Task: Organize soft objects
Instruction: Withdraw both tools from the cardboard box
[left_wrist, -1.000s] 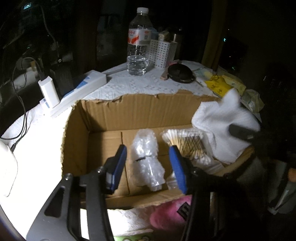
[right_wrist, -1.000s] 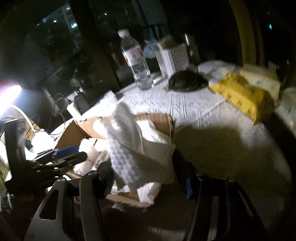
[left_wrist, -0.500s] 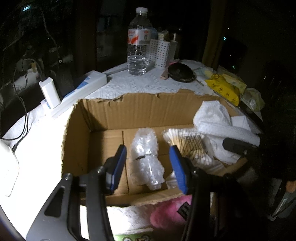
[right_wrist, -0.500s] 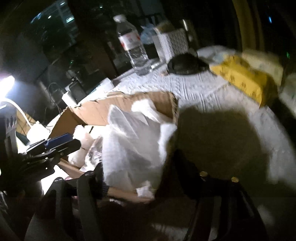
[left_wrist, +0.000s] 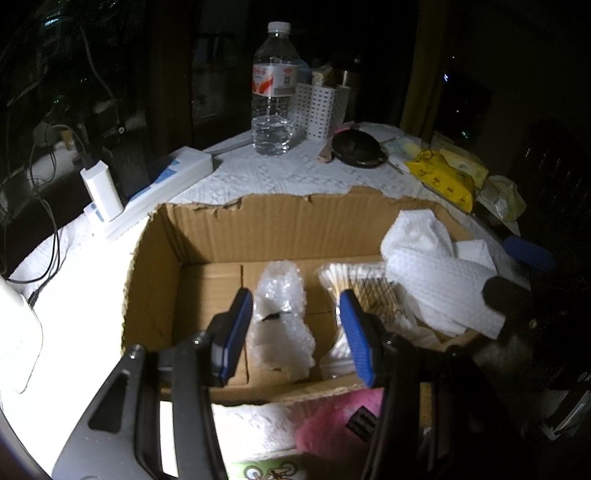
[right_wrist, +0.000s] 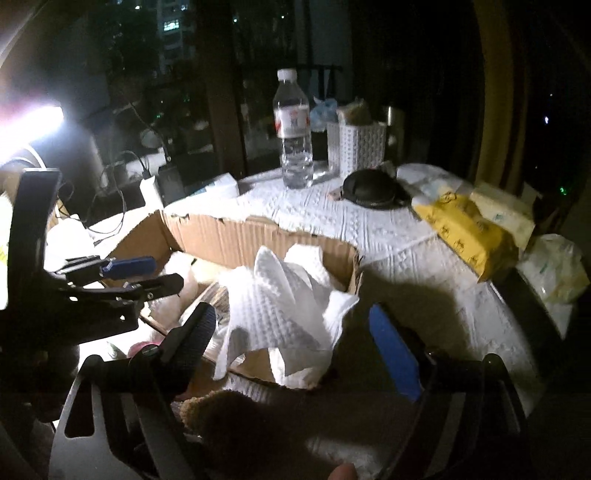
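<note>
Dim room, white-covered table (left_wrist: 258, 177), left gripper (left_wrist: 295, 332) hovering part-open and empty above bubble wrap (left_wrist: 280, 317) inside cardboard box (left_wrist: 258, 229), right view: right gripper (right_wrist: 291, 328) jaws opening, white cloth (right_wrist: 280, 306) lying free between them, draped over box corner

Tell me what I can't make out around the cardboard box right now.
- Pink plush item: left wrist view, hidden behind the left tongs and the box's near wall.
- Cotton swab packet: partly under the white cloth.
- Brown fuzzy thing: right wrist view, too dark to identify.
- Box floor: right wrist view, covered by cloth.
</note>
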